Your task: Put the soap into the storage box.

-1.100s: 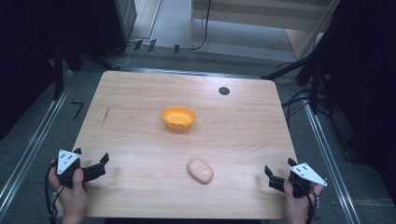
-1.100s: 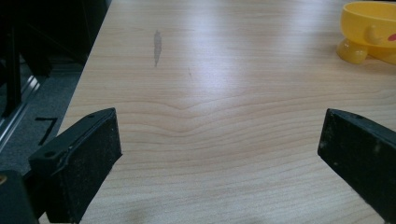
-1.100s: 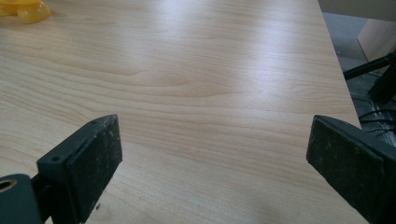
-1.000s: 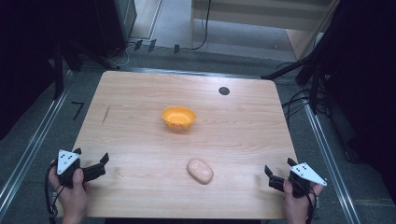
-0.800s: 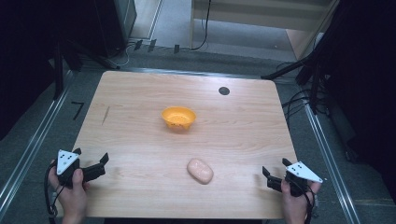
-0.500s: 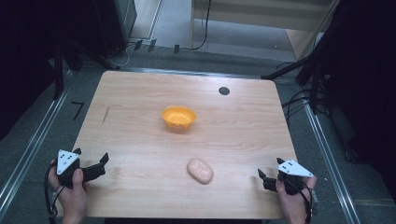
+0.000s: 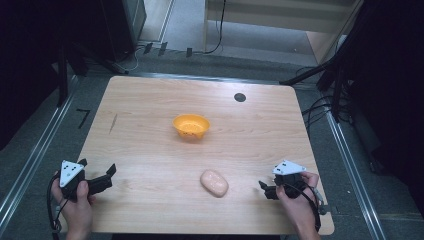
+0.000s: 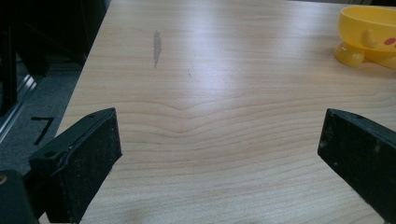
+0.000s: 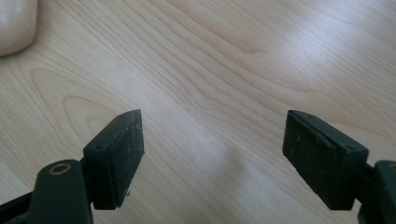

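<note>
At the bottom left of the high view, the left gripper (image 7: 102, 181) rests in a hand at the near edge of the wooden surface (image 7: 150, 150), its jaws spread wide with nothing between them. In the left gripper view the two black jaws stand far apart at the lower corners, over bare wood grain. At the lower right of the high view, the right gripper (image 7: 264, 188) is held by the other hand just above the near edge, pointing toward the left of the frame. Its jaws have just been closing, yet the right gripper view shows them parted, with only wood between them and nothing gripped.

Just to the left of the right gripper in the high view, near but not touching, lies a pale pink oval object (image 7: 214, 183), flat on the surface in the lower middle of the frame. It may be a soft bread-like piece, though the view is too coarse to say. Its rounded edge shows in the upper left corner of the right gripper view (image 9: 16, 23).

Farther up, near the centre of the high view, stands an orange bowl (image 7: 191, 125), upright and well apart from the oval object. The left gripper view shows it in the upper right corner (image 8: 369, 32), yellow with small feet. Beyond it, toward the far edge at the upper right, sits a small dark round spot (image 7: 240, 97) in the surface.
</note>
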Motion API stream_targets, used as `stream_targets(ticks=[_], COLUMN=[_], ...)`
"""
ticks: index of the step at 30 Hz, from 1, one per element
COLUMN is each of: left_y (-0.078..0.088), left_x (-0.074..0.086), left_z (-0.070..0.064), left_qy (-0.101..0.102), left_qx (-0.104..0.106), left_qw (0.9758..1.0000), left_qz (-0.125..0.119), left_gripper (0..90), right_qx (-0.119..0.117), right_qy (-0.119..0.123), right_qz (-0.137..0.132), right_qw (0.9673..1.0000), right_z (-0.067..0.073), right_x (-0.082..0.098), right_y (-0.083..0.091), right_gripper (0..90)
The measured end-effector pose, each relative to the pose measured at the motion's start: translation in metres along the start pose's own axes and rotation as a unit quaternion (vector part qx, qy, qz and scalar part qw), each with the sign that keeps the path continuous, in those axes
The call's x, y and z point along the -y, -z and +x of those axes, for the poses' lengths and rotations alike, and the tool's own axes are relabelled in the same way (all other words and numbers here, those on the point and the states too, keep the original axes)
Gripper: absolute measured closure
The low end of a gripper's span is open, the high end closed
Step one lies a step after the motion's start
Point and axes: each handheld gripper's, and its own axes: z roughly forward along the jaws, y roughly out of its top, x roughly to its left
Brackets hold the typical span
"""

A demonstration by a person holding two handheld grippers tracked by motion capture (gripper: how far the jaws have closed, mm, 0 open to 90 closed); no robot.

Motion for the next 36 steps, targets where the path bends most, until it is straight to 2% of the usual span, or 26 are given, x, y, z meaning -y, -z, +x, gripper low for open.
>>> stream_targets(ticks=[8, 12, 21, 25, 28, 36], left_y=[0.000, 0.000, -0.001, -0.001, -0.001, -0.001], left_x=[0.000, 0.000, 0.000, 0.000, 0.000, 0.000], left_z=[0.000, -0.002, -0.003, -0.003, -0.003, -0.005], left_qy=[-0.002, -0.012, -0.013, -0.015, -0.017, -0.024], left_qx=[0.000, -0.002, -0.002, -0.002, -0.001, -0.004], left_qw=[1.0000, 0.9999, 0.9999, 0.9999, 0.9999, 0.9997], left_qz=[-0.002, 0.001, 0.001, 0.002, 0.003, 0.006], left_gripper=[0.0, 0.0, 0.0, 0.0, 0.0, 0.0], right_qx=[-0.011, -0.031, -0.053, -0.062, -0.060, -0.076], right_qy=[0.018, 0.024, 0.039, 0.045, 0.055, 0.056], right_qz=[0.015, 0.025, 0.044, 0.048, 0.050, 0.054], right_qw=[0.9997, 0.9989, 0.9969, 0.9959, 0.9954, 0.9941], right_z=[0.009, 0.013, 0.029, 0.035, 0.038, 0.047], right_x=[-0.019, -0.028, -0.046, -0.054, -0.058, -0.065], right_y=[-0.004, -0.008, -0.013, -0.016, -0.017, -0.023], right_gripper=[24.4, 24.4, 24.9, 24.9, 24.8, 24.9])
